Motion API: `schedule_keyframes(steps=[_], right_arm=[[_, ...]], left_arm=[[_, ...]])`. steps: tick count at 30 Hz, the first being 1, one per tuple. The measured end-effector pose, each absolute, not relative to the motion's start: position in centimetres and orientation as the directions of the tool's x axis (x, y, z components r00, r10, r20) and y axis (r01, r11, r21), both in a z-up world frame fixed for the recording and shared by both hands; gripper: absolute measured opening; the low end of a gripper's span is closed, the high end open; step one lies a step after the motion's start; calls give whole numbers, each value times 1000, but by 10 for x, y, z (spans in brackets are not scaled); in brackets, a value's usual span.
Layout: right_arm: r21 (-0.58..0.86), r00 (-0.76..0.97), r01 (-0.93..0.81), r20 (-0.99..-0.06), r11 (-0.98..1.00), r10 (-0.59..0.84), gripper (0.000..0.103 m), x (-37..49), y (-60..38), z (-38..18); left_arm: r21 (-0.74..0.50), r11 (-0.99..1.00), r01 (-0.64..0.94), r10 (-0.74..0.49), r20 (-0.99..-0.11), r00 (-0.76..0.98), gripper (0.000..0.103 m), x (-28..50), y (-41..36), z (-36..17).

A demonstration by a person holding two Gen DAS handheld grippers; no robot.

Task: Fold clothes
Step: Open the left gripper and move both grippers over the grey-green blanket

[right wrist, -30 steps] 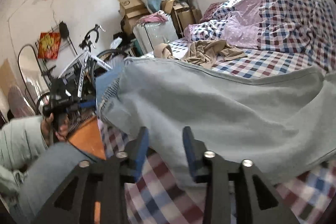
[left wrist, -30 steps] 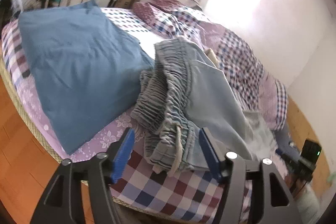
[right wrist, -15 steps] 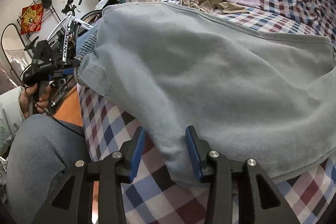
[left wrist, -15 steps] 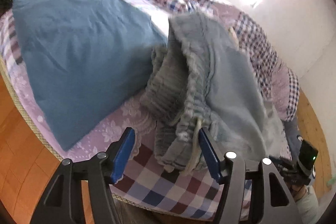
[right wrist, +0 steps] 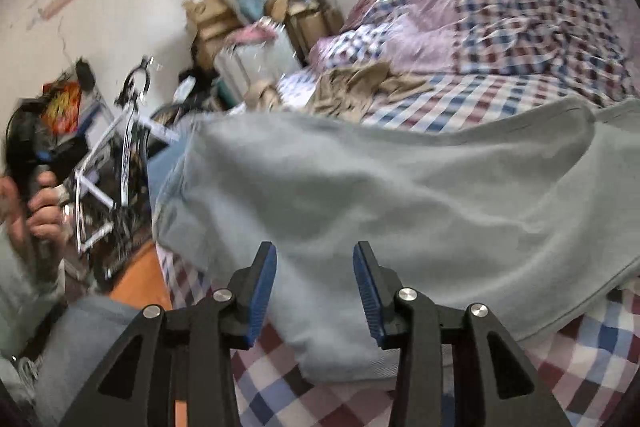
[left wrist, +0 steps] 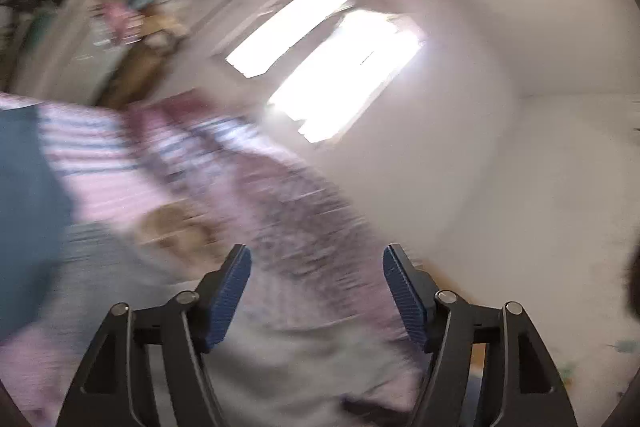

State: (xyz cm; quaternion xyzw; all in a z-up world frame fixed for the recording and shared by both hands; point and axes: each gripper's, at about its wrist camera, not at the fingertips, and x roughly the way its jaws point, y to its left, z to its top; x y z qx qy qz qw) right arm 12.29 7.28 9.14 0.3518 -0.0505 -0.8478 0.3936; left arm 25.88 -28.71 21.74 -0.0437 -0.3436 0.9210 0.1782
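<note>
— What have you got in front of the right gripper (right wrist: 314,281)?

— My right fingers are spread, with nothing between them. Just ahead of the tips lies the pale grey-blue garment (right wrist: 400,203), spread flat on the checked bedsheet (right wrist: 580,343). Its near edge sits right below the gap between the blue pads (right wrist: 262,291). Its long axis runs across my view, from lower left up to the far right; which end is the waist I cannot tell from here.

— Any containers?

— Cardboard boxes (right wrist: 208,15) are stacked against the wall, far ahead and to the left of the tool. One box has its flaps open, but I cannot make out what is inside. A pink cloth (right wrist: 252,34) lies draped on top of a pale cabinet beside them.

— What else is ahead?

— A crumpled tan garment (right wrist: 356,87) lies beyond the grey one, and a rumpled checked quilt (right wrist: 520,11) is further off to the right. A bicycle (right wrist: 124,143) stands left of the bed. At far left a hand (right wrist: 38,203) grips a black handle.

— And the left gripper (left wrist: 316,281)?

— Also spread wide and empty. That view is badly smeared. I make out the window (left wrist: 332,59) ahead, purple bedding (left wrist: 248,187) under the tips, a blue cloth (left wrist: 28,207) off to the left and a pale grey patch (left wrist: 288,367) low between the fingers, likely the same garment.
</note>
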Motion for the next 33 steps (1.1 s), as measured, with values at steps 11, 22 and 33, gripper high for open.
schedule_keyframes(steps=[11,22,33], right_arm=[[406,-638,424,-500,-810,-585,46,83,165,110],[378,-727,201,-560,-904,-396,47,74,226,92],[477,-751,-25,-589,-878,-299,48,63,284,67]], left_arm=[[-412,-818,-403,478,-96,-873,95,134,-109,197],[-366,-873,-321,465,-435,-771,95,72,-21,130],[32,-963,-266,184,-643,-743,95,64,51,92]])
